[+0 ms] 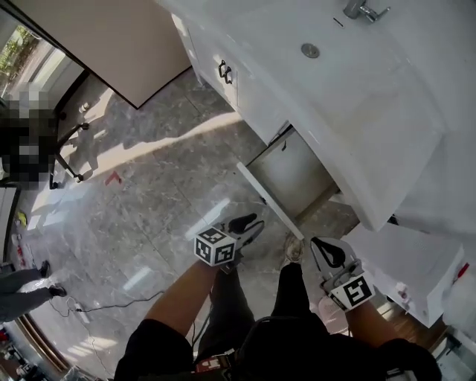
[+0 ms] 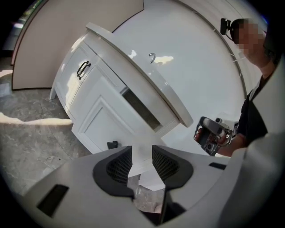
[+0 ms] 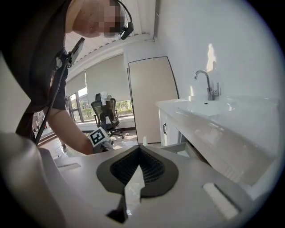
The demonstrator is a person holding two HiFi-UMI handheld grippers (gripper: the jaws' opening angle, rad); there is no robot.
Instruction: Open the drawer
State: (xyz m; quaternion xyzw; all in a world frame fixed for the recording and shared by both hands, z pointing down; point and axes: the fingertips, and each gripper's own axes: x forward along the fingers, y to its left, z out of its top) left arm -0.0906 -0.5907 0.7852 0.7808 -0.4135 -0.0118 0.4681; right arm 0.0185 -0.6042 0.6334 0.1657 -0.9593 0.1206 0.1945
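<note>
1. Nearest in the head view, the person's legs and one shoe (image 1: pixel 294 250) stand on the grey marble floor (image 1: pixel 163 186). Both forearms reach forward, angled slightly down.
2. The left gripper (image 2: pixel 142 154) has its jaws apart with nothing gripped. The right gripper (image 3: pixel 139 150) has its pads pressed together and is empty. Neither touches the drawer.
3. The drawer (image 1: pixel 291 173) stands pulled out of the white vanity (image 1: pixel 256 104) just ahead, its front panel reaching toward the gap between the grippers.
4. Only the left gripper view shows a small black fitting (image 2: pixel 112 144) low on the cabinet.
5. Only the right gripper view shows an office chair (image 3: pixel 106 116) by the windows.
6. Farther off are the faucet (image 1: pixel 364 10), a black door handle (image 1: pixel 225 72), a beige door (image 1: pixel 104 37) and another person's legs (image 1: pixel 22 286).
</note>
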